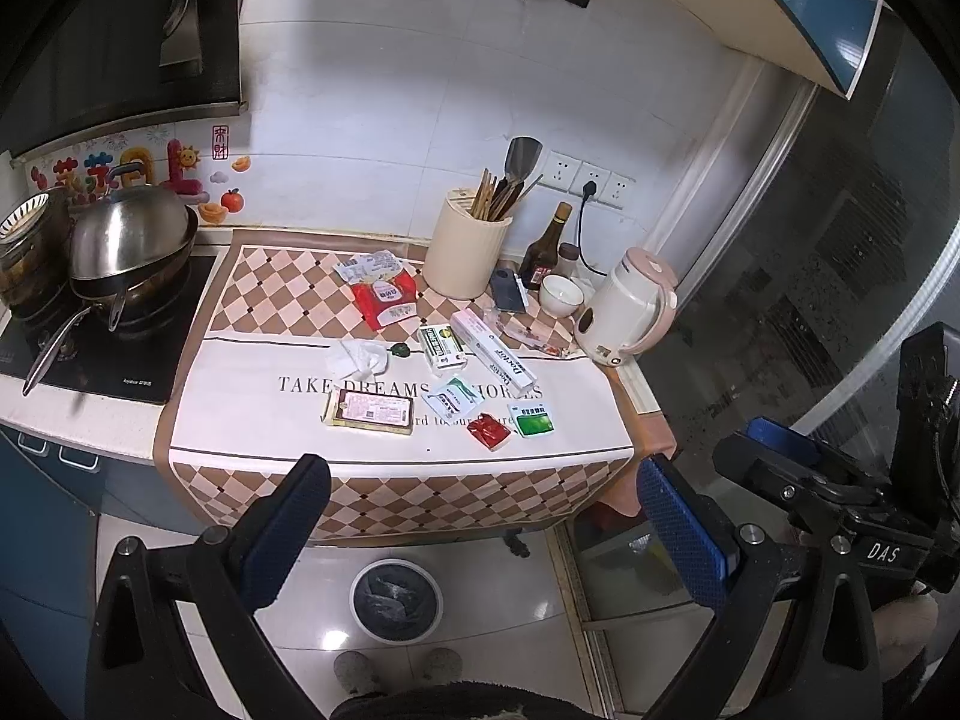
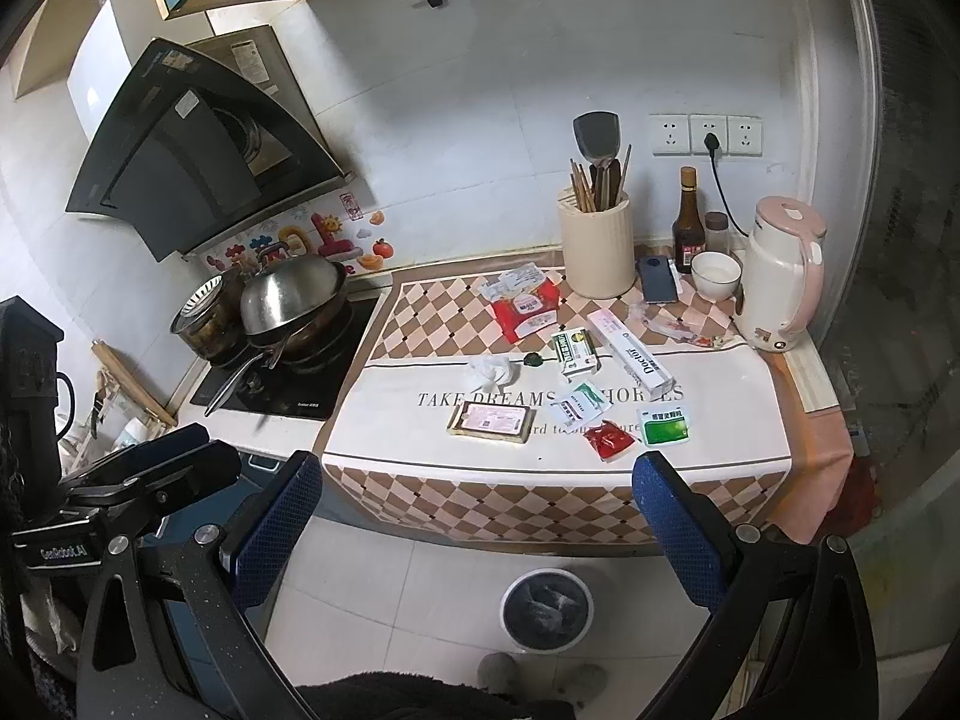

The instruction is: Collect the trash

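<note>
Trash lies on the clothed counter: a crumpled tissue [image 1: 359, 358] [image 2: 492, 373], a flat pink-labelled box [image 1: 371, 412] [image 2: 491, 421], a red sachet [image 1: 488, 430] [image 2: 608, 439], a green sachet [image 1: 530, 418] [image 2: 663, 426], a white-green sachet [image 1: 451, 399] [image 2: 577, 403], a small green box [image 1: 443, 346] [image 2: 576, 351], a long Doctor box [image 1: 493, 355] [image 2: 630, 355] and a red tissue pack [image 1: 384, 297] [image 2: 525, 307]. A lined bin [image 1: 396, 600] [image 2: 547, 609] stands on the floor below. My left gripper [image 1: 480, 498] and right gripper [image 2: 480, 495] are open, empty, held back from the counter.
A hob with pans [image 1: 129, 252] [image 2: 288, 306] is at the left. A utensil holder [image 1: 468, 246] [image 2: 597, 246], sauce bottle [image 2: 688, 225], bowl [image 2: 715, 275], phone [image 2: 657, 279] and kettle [image 1: 627, 306] [image 2: 780, 273] stand at the back right. A glass door [image 1: 810, 300] is on the right.
</note>
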Motion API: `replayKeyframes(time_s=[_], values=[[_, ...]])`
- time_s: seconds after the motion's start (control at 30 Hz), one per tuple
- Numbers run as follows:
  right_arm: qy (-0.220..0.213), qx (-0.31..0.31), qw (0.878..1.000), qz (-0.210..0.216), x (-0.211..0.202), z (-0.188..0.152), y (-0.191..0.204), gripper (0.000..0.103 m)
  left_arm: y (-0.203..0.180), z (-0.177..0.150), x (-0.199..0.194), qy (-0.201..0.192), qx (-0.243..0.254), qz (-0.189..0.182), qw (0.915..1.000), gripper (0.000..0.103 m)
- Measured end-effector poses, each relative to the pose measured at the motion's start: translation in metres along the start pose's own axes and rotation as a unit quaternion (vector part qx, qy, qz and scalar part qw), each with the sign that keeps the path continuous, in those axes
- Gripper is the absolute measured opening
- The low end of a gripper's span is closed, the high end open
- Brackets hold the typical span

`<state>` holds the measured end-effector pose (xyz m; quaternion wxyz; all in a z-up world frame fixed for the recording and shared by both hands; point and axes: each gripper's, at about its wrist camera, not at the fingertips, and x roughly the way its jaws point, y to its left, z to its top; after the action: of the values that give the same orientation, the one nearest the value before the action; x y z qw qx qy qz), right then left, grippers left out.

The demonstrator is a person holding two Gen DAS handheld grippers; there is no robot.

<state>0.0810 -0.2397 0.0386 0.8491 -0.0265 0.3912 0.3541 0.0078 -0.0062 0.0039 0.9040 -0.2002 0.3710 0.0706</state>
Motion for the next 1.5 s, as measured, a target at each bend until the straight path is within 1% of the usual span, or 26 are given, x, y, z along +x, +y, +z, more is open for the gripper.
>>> replayKeyframes(time_s=[0.63, 0.9, 0.97, 1.5], values=[[-0.004, 0.0, 1.0, 0.0, -0.003, 0.003, -0.004, 0.103, 0.002, 0.005, 0.001, 0.001, 0.0, -0.018, 0.9998, 0.103], [-0.005, -0.001, 1.0, 0.0, -0.003, 0.001, -0.003, 0.103, -0.002, 0.005, 0.001, 0.0, 0.002, -0.021, 0.9998, 0.103], [-0.005, 0.0, 1.0, 0.0, -0.01, 0.008, -0.004, 0.103, -0.002, 0.005, 0.001, 0.0, 0.002, -0.02, 0.9998, 0.103], [-0.006, 0.0, 1.0, -0.001, -0.009, 0.005, -0.002, 0.103, -0.005, 0.002, 0.001, 0.002, 0.002, -0.025, 0.9997, 0.103]])
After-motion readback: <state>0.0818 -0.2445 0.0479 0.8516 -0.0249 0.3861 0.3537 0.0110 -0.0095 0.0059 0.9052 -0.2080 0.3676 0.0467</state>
